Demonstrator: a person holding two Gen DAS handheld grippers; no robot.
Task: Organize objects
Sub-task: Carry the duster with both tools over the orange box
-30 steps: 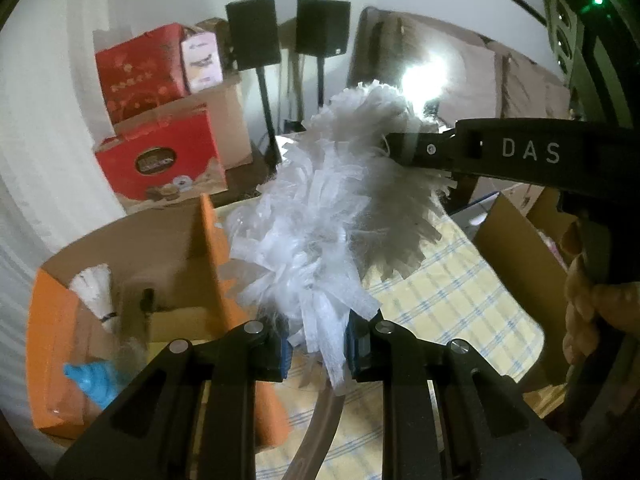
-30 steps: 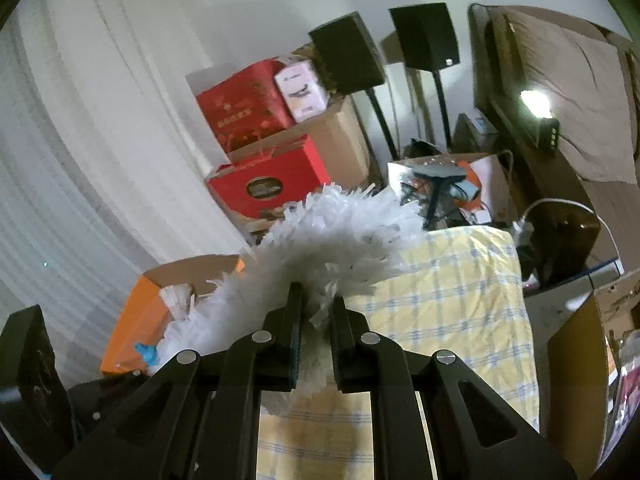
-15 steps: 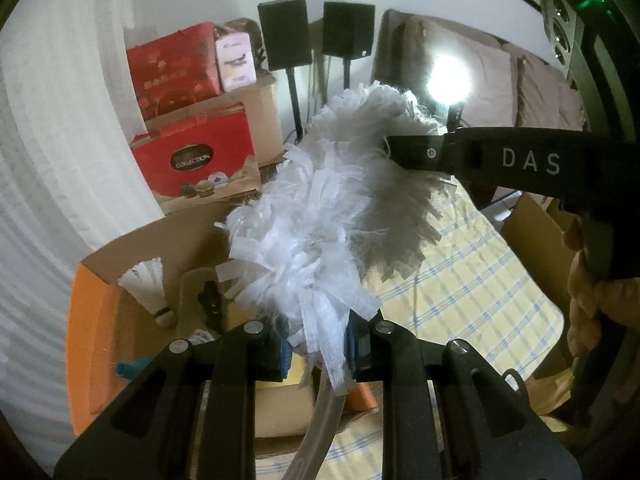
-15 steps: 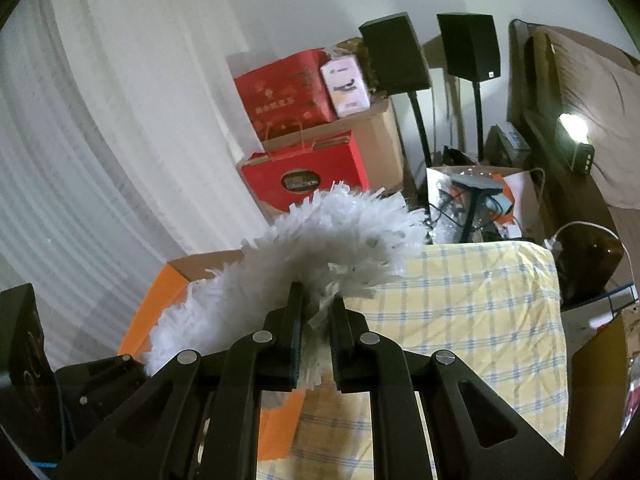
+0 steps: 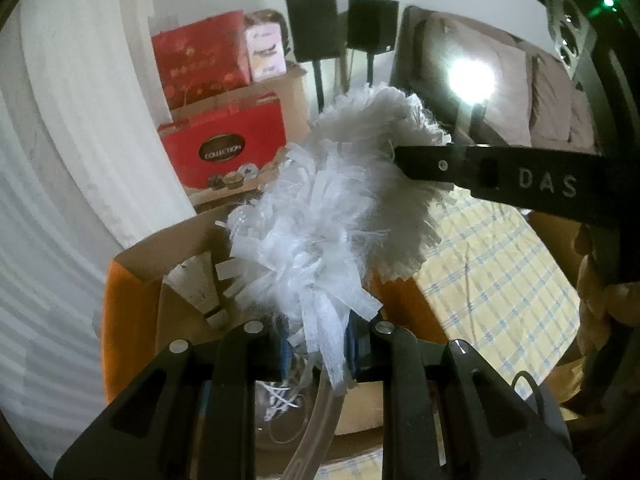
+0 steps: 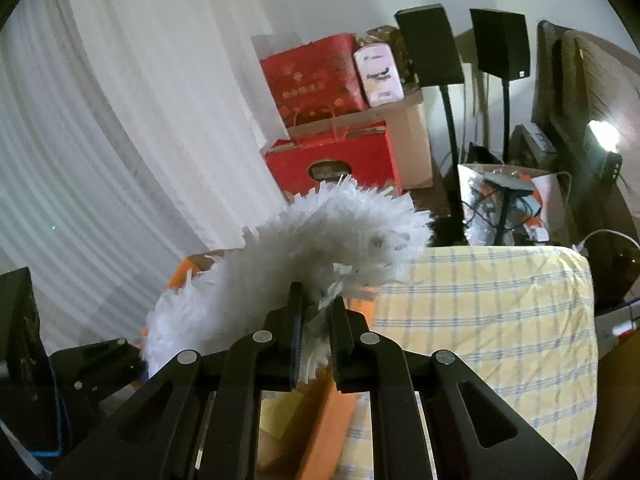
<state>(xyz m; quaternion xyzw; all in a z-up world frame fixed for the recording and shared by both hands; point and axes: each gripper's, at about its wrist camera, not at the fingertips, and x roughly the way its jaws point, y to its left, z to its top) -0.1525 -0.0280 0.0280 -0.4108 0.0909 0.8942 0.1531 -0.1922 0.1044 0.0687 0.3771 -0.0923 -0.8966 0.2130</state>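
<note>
Behind duster (image 5: 320, 220), orange box (image 5: 128, 312), shuttlecock (image 5: 200, 284), speakers (image 6: 430, 46)

Two fisheye wrist views, both close over a fluffy white strip duster (image 5: 320, 220) above an orange cardboard box (image 5: 128, 320).

Left view: looking forward along its own black fingers, facing stacked red gift boxes (image 5: 224, 140) and two black speakers on stands (image 5: 340, 26), with the right gripper's black finger (image 5: 500, 178) crossing from the right. Right view: set further right and slightly higher, same facing, left gripper (image 6: 96, 364) at lower left. Shared: duster (image 6: 320, 240), red boxes (image 6: 332, 160), speakers (image 6: 464, 46), yellow checked cloth (image 6: 480, 300).
</note>
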